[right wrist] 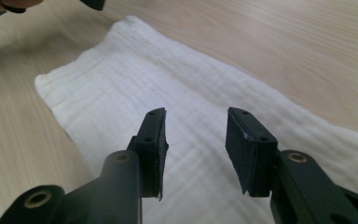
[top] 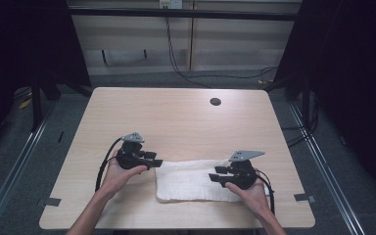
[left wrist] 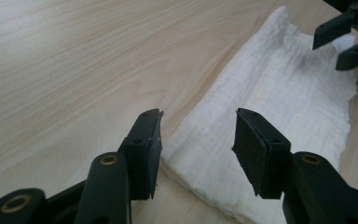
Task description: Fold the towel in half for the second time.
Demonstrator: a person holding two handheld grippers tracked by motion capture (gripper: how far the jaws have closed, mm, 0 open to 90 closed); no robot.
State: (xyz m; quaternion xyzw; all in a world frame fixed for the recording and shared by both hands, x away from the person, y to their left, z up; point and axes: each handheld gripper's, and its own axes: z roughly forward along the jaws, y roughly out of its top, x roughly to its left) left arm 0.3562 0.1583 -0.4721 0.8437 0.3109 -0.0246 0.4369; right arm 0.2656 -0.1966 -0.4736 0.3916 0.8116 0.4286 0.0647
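A white folded cloth (top: 196,180) lies flat near the front edge of the wooden table (top: 176,117). My left gripper (top: 155,160) hovers at the cloth's left end, jaws apart and nothing between them. In the left gripper view the cloth (left wrist: 270,116) runs away from the left gripper (left wrist: 198,144). My right gripper (top: 217,175) sits over the cloth's right part, also open and empty. The right gripper view looks down the cloth (right wrist: 168,107) past the right gripper (right wrist: 196,149).
A round cable hole (top: 215,102) is in the table's far right part. Grey tape patches (top: 303,198) mark the front corners. Black frame posts and cables stand beyond the far edge. The other gripper (left wrist: 345,42) appears at the top right of the left gripper view.
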